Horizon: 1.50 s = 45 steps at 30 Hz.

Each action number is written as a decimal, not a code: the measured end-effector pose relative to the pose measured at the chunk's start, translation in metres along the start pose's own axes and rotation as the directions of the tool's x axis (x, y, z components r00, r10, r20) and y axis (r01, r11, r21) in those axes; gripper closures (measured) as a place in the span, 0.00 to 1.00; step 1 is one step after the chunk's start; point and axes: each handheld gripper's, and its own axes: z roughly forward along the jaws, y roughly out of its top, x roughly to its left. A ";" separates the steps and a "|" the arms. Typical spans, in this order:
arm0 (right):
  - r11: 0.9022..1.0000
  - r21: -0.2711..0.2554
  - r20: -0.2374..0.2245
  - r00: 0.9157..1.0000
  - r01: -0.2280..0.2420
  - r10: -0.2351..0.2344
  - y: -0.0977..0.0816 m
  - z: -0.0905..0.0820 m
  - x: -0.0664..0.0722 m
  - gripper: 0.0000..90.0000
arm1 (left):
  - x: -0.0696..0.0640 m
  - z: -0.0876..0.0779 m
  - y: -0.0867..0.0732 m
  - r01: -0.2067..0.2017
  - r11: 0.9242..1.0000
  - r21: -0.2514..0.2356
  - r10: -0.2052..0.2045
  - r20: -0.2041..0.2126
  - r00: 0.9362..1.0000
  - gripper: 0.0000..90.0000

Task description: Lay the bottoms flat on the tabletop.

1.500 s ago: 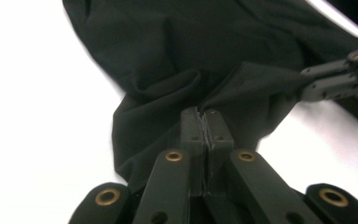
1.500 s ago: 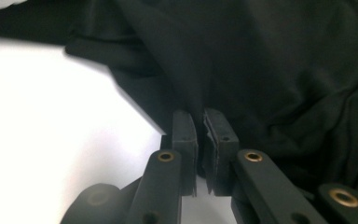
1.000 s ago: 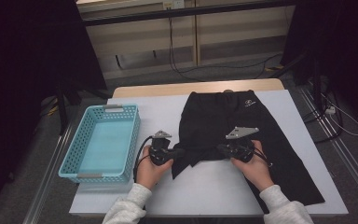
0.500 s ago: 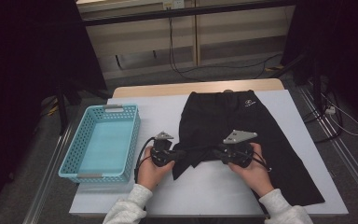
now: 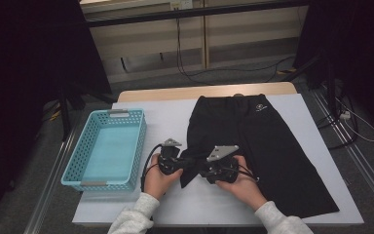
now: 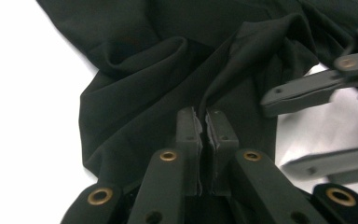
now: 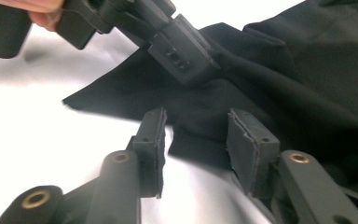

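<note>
Left gripper (image 6: 199, 126): jaws clenched on a raised fold of the black shorts (image 5: 263, 146), at the hem corner of the leg nearest the basket.
Right gripper (image 7: 193, 140): jaws have just been opening; they stand apart, pads off the cloth, with a fold of the shorts lying between them, just beside the left gripper.
Shorts, place: spread flat on the right half of the tabletop (image 5: 165, 117).
Shorts, long axis: runs from the far edge toward the person; waistband at the far side, legs pointing to the near side, the right leg slanting to the near right corner.
Shorts, mark: a small white logo near the waistband, too small to read.
Basket (image 5: 85, 151): light blue plastic, on the tabletop's left, apart from the shorts.
Tabletop: white sheet over what seems a wooden top.
Room: dim, dark curtains at both sides, cables on the floor beyond.
</note>
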 end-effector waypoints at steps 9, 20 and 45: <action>0.999 0.038 -0.025 1.000 0.019 -0.018 0.000 0.002 0.000 0.98 | 0.001 -0.013 0.003 0.054 0.997 -0.057 -0.053 0.019 0.998 0.71; 0.998 0.064 -0.064 0.998 -0.004 0.008 -0.017 -0.034 -0.001 0.98 | -0.005 -0.030 0.003 -0.033 0.996 -0.088 0.030 -0.041 0.999 0.45; 0.997 0.044 -0.043 0.997 -0.056 0.058 -0.059 -0.093 0.011 0.98 | -0.017 -0.040 -0.031 -0.085 0.995 0.042 0.089 -0.105 0.990 0.38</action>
